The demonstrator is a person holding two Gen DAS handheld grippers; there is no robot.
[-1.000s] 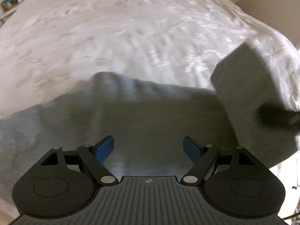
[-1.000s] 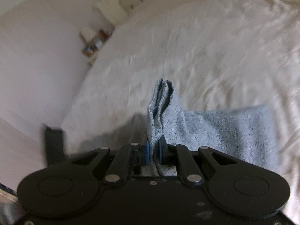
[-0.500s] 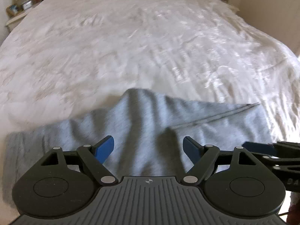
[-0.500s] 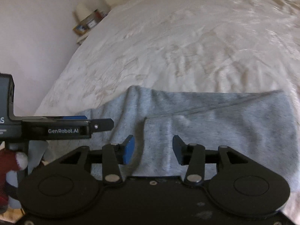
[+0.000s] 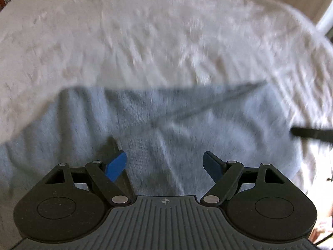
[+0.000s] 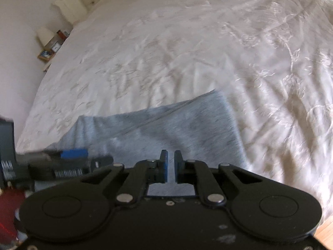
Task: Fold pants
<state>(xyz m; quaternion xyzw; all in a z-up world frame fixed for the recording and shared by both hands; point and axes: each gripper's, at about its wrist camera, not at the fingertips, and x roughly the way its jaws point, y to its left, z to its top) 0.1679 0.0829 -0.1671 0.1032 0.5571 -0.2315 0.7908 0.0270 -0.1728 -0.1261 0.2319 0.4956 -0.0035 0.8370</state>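
The grey pants (image 5: 187, 114) lie folded and flat on the white bed (image 5: 145, 41), with a seam running diagonally across them. My left gripper (image 5: 165, 162) hovers open above their near part, its blue pads wide apart and empty. In the right wrist view the pants (image 6: 166, 125) stretch away from my right gripper (image 6: 170, 165). Its jaws are closing and stand almost together, with nothing between them. The left gripper (image 6: 70, 162) shows blurred at the left edge there. The right gripper (image 5: 312, 134) is a dark bar at the right edge of the left wrist view.
The bed (image 6: 187, 52) fills most of both views. At its far left stand a padded headboard (image 6: 72, 6) and a nightstand (image 6: 50, 48) with small framed items. A red sleeve (image 6: 8, 208) shows at lower left, wooden floor (image 6: 324, 233) at lower right.
My right gripper let go of the raised fold of pants, opened, then drew its jaws together empty. The pants now lie flat. Both grippers have sunk closer to the cloth.
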